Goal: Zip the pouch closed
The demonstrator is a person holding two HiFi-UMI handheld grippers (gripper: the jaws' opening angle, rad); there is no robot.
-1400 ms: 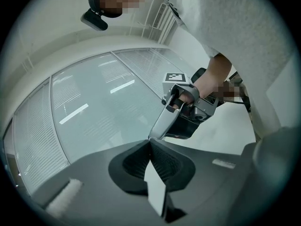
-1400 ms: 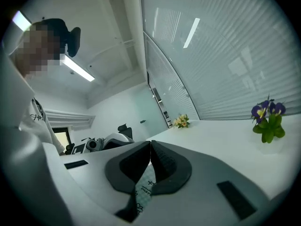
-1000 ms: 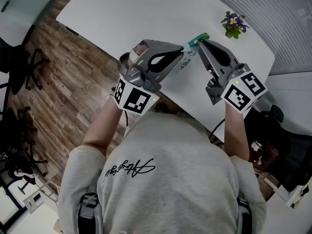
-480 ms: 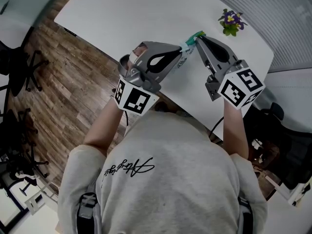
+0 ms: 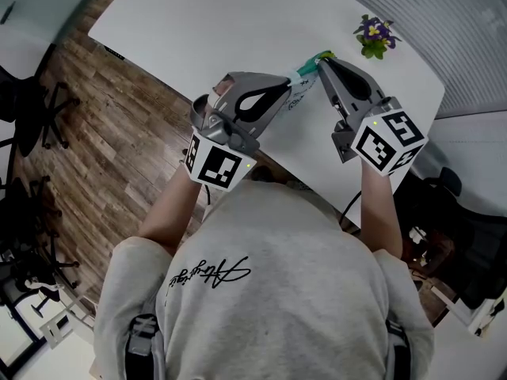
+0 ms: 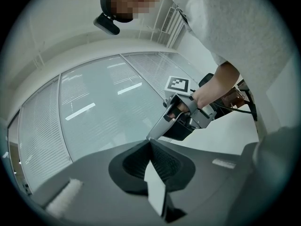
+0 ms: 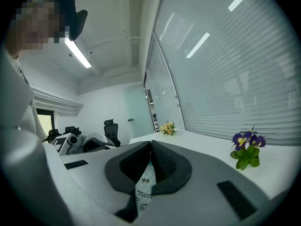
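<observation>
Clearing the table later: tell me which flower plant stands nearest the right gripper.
The purple-flowered plant, close beside the right gripper. The yellow-flowered plant stands far behind it and looks much smaller.

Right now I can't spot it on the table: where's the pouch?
Head view: the pouch hangs between the left gripper and right gripper, both shut on it, over the near edge of the table, left of the purple flowers.

Pale pouch (image 7: 143, 185) printed with small black stars and teal at its end, clamped in the grey left gripper (image 5: 293, 79) and grey right gripper (image 5: 321, 62), black ribbed pads (image 7: 164, 161), black-and-white square markers on the cubes (image 5: 215, 161), purple-and-yellow flowers (image 5: 378, 36) with green leaves beyond the right gripper, white table (image 5: 206, 30), brown plank floor (image 5: 103, 133) beside the left gripper.
</observation>
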